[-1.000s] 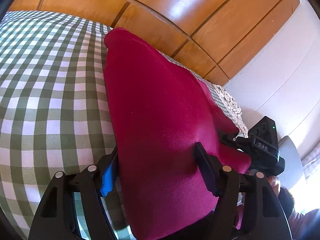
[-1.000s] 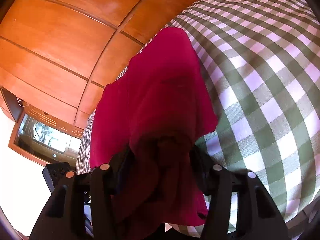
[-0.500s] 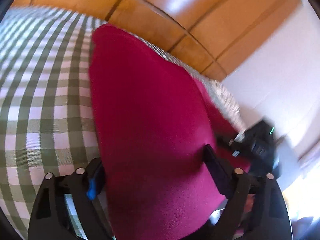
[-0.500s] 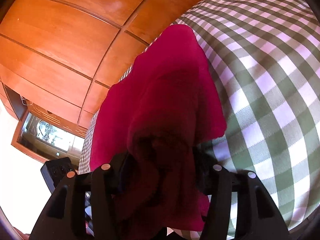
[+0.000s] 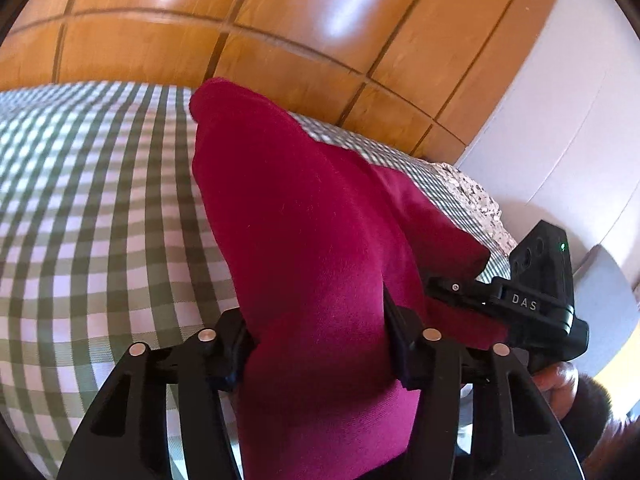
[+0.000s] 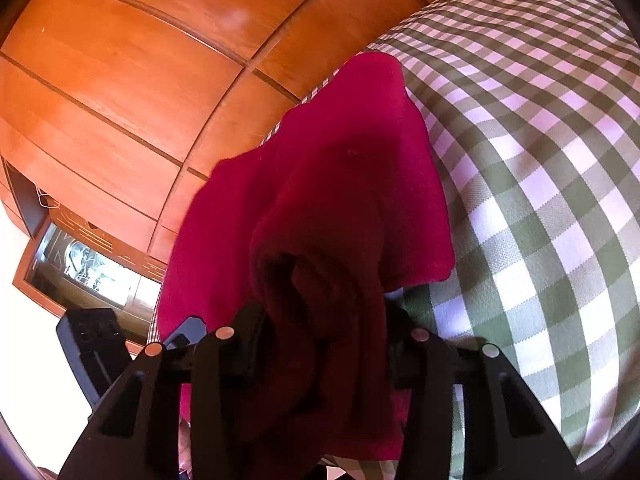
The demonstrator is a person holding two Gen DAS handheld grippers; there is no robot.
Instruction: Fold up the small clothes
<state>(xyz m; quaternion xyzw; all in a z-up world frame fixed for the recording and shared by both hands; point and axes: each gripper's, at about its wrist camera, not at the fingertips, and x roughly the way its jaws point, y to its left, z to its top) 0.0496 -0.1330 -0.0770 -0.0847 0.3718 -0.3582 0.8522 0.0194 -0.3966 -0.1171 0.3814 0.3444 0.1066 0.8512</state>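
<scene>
Two grippers, left (image 5: 320,336) and right (image 6: 324,332), are each clamped on the near edge of a magenta garment (image 5: 304,216) draped over a green-checked bedspread (image 5: 100,200); soft, light fabric is judged best gripped at corners

Both wrist fisheyes look close along their fingers over the crimson knitted garment (image 5: 304,240) (image 6: 340,184) lying on the green-and-white checked bedspread (image 5: 100,200) (image 6: 540,160), facing orange wooden panelling (image 5: 240,20) (image 6: 140,60).
</scene>
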